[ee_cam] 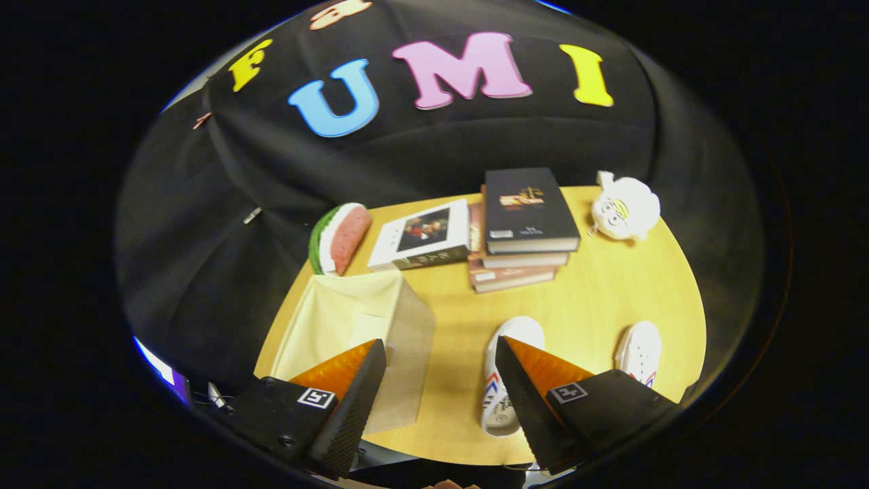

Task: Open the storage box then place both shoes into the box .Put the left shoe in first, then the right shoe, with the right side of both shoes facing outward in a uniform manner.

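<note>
Your gripper hangs released over table, fingers wide, gripping nothing. Storage box near left looks closed (lid hard to judge). Both shoes out — one by right finger, other further right. Everything left: open, left shoe, right shoe.

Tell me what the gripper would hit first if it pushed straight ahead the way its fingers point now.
The open gripper holds nothing. Straight ahead lies bare table, then probably the stack of books. The box and the nearer shoe sit off to either side; depth is unclear.
</note>
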A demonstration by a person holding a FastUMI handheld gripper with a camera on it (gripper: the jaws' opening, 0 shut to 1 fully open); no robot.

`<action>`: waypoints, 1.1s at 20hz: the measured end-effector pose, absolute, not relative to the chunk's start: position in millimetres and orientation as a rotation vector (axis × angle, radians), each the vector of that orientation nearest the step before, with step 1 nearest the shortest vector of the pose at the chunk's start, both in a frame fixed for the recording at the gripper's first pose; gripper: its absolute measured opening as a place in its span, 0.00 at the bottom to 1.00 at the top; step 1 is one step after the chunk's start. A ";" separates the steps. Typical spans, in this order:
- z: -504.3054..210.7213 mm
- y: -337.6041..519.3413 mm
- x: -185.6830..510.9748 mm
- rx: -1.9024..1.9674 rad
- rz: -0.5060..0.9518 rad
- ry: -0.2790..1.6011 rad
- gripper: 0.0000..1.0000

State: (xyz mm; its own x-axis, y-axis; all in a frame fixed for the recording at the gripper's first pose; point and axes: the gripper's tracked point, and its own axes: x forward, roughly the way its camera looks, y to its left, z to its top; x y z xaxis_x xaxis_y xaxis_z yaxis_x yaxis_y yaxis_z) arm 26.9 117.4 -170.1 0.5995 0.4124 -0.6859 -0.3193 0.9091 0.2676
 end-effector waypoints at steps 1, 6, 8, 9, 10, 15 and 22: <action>-184.9 104.3 27.0 0.124 0.397 0.850 0.98; -262.3 52.6 28.1 0.130 0.285 0.972 0.99; -288.9 41.2 28.0 0.124 0.261 1.021 0.98; -299.4 36.8 29.6 0.122 0.250 1.036 0.99; -309.6 33.2 31.3 0.116 0.242 1.054 0.99; -344.8 30.1 46.1 0.088 0.229 1.111 0.99; -363.8 53.4 49.2 0.151 0.296 1.226 0.80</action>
